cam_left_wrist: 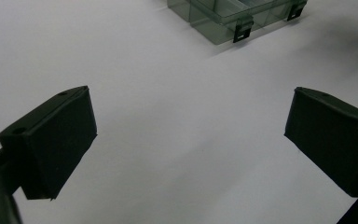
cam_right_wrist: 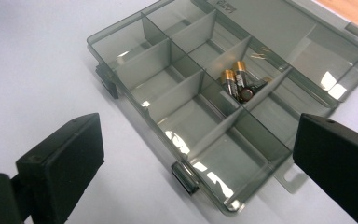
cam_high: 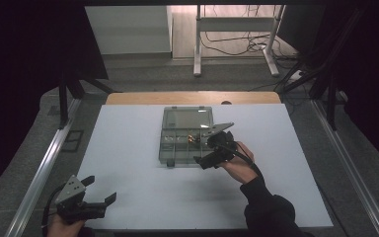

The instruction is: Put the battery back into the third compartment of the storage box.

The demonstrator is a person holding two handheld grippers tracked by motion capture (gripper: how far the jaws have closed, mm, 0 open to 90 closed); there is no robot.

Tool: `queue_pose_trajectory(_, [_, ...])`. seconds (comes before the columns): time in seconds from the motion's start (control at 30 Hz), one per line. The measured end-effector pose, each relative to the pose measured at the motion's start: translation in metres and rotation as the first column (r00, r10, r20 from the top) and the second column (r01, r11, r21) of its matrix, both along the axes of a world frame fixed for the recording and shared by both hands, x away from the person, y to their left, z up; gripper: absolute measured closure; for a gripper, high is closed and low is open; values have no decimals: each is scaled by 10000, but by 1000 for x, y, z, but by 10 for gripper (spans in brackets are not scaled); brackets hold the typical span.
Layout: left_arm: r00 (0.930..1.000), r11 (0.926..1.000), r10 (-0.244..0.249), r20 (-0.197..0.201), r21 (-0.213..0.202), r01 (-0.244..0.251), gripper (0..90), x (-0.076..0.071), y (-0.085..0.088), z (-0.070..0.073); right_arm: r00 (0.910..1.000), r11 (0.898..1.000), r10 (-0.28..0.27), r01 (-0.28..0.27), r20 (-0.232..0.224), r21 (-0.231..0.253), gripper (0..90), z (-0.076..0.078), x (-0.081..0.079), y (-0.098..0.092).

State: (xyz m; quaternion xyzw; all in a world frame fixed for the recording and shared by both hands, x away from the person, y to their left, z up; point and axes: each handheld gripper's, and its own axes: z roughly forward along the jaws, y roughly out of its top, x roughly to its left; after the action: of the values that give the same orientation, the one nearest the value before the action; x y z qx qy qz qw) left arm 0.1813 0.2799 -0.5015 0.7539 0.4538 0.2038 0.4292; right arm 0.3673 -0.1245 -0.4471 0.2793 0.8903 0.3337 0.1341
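A white table (cam_high: 143,197) was seen from above, with a wooden edge at its far side. Near the middle sat a clear grey compartment box (cam_high: 173,146), its lid (cam_high: 186,118) folded open and lying flat behind it. A few batteries (cam_right_wrist: 237,84) lay together in one compartment of the back row (black with gold ends, one showing its end cap). The other compartments looked bare. Two dark latches (cam_right_wrist: 184,177) hung on the box's front wall.

The right gripper (cam_high: 212,148) hovered at the box's right front corner, held by a hand in a dark sleeve (cam_high: 269,210); its jaws stood wide apart, gripping nothing. The left gripper (cam_high: 100,190) rested near the table's front left corner, well apart from the box, jaws likewise spread and bare.
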Motion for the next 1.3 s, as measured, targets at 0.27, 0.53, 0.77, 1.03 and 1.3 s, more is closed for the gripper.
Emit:
queue_pose_trajectory(0.27, [10000,10000,21,7,-51,-21,24,0,0,0,9999,9998,-135,135,-22,166,16,0,-7,-12])
queue_pose_trajectory(0.53, [10000,9999,40,4,-117,-40,24,0,1,0,9999,9996,-45,40,155,285,16,2,-15,-15])
queue_pose_trajectory(0.77, [10000,9997,72,-6,-249,-72,24,0,2,0,9999,9993,-58,54,107,359,20,2,-20,-22])
queue_pose_trajectory(1.03, [10000,9997,70,-3,-243,-70,24,0,2,0,9997,9997,-152,149,187,205,21,0,-26,-30])
queue_pose_trajectory(1.3, [10000,9996,83,-15,-274,-84,24,-1,3,0,9986,9986,-461,455,244,256,21,-2,-31,-44])
